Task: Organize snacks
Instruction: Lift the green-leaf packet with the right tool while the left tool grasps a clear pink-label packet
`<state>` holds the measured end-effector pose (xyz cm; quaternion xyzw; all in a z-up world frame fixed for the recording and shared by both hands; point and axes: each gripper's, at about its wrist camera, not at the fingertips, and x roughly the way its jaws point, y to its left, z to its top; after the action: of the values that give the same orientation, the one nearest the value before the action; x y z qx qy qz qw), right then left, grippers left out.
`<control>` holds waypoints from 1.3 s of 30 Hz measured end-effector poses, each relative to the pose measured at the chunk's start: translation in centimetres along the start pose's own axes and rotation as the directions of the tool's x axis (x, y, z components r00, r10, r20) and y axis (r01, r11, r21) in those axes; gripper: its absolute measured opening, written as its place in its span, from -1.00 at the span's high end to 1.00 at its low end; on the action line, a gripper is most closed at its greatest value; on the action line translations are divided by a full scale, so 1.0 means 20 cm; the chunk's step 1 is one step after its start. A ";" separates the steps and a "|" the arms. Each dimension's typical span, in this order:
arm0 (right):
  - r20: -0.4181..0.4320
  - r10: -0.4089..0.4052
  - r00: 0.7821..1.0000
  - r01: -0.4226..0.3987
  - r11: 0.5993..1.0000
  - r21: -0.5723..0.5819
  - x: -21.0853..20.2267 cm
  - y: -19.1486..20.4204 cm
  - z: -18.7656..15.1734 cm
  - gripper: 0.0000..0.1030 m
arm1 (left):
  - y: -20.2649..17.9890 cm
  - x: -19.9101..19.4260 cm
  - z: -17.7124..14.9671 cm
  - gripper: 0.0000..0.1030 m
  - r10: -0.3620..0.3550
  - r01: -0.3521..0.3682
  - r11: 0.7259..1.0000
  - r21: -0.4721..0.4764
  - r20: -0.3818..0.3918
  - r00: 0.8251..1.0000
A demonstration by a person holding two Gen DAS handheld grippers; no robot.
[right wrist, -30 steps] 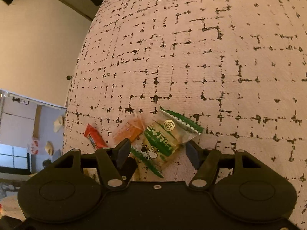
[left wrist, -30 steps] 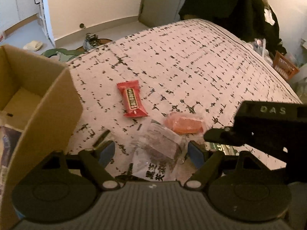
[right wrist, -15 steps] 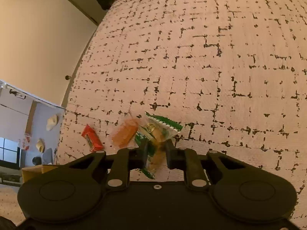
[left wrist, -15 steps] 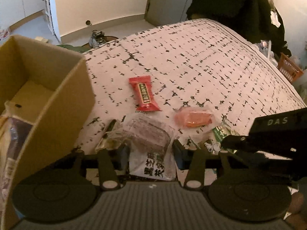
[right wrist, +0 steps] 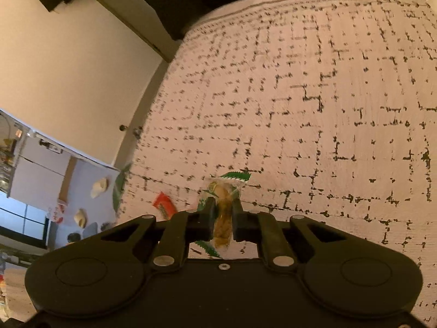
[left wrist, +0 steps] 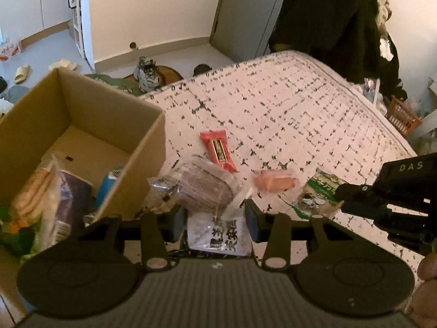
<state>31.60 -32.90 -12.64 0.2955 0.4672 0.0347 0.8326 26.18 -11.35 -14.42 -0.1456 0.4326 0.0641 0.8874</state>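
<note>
Brown cake bag (left wrist: 207,191) sits squeezed in left gripper (left wrist: 215,220); right gripper (right wrist: 222,213) pinches green snack (right wrist: 222,218); box (left wrist: 131,169) at nine o'clock.

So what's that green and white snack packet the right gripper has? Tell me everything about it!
The green and white snack packet is a small crinkly clear plastic wrapper with jagged green leaf-like edges, a round gold badge near its top and something tan inside. The right gripper is shut on it, squeezing its middle thin, so it stands edge-on between the jaws above the patterned bedcover. From the left wrist view, its white face has green print and a small dark cartoon.
</note>
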 end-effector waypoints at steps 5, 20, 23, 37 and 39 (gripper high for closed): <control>0.030 0.052 0.998 -0.051 0.998 -0.027 -0.10 0.05 -0.01 0.77 | 0.02 -0.08 0.00 0.16 -0.020 0.021 1.000 -0.006 0.023 1.000; 0.070 0.115 0.991 -0.112 0.993 -0.050 -0.22 0.09 -0.03 0.77 | 0.04 -0.17 -0.02 0.16 -0.094 0.095 0.995 0.010 -0.046 0.995; 0.072 0.119 0.990 -0.115 0.992 -0.052 -0.22 0.09 -0.03 0.77 | 0.06 -0.15 -0.01 0.17 -0.144 0.139 0.989 -0.049 -0.114 0.983; 0.069 0.115 0.991 -0.110 0.991 -0.080 -0.23 0.13 -0.05 0.77 | 0.12 -0.13 0.00 0.04 -0.061 0.056 0.997 -0.055 -0.097 0.993; 0.068 0.112 0.991 -0.107 0.991 -0.080 -0.23 0.13 -0.05 0.77 | 0.14 -0.10 -0.03 -0.01 -0.061 0.053 0.995 -0.080 -0.102 0.993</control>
<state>28.77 -31.88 -8.29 0.2897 0.4183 0.0876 0.8564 23.85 -8.88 -13.72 -0.1951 0.4712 0.0477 0.8588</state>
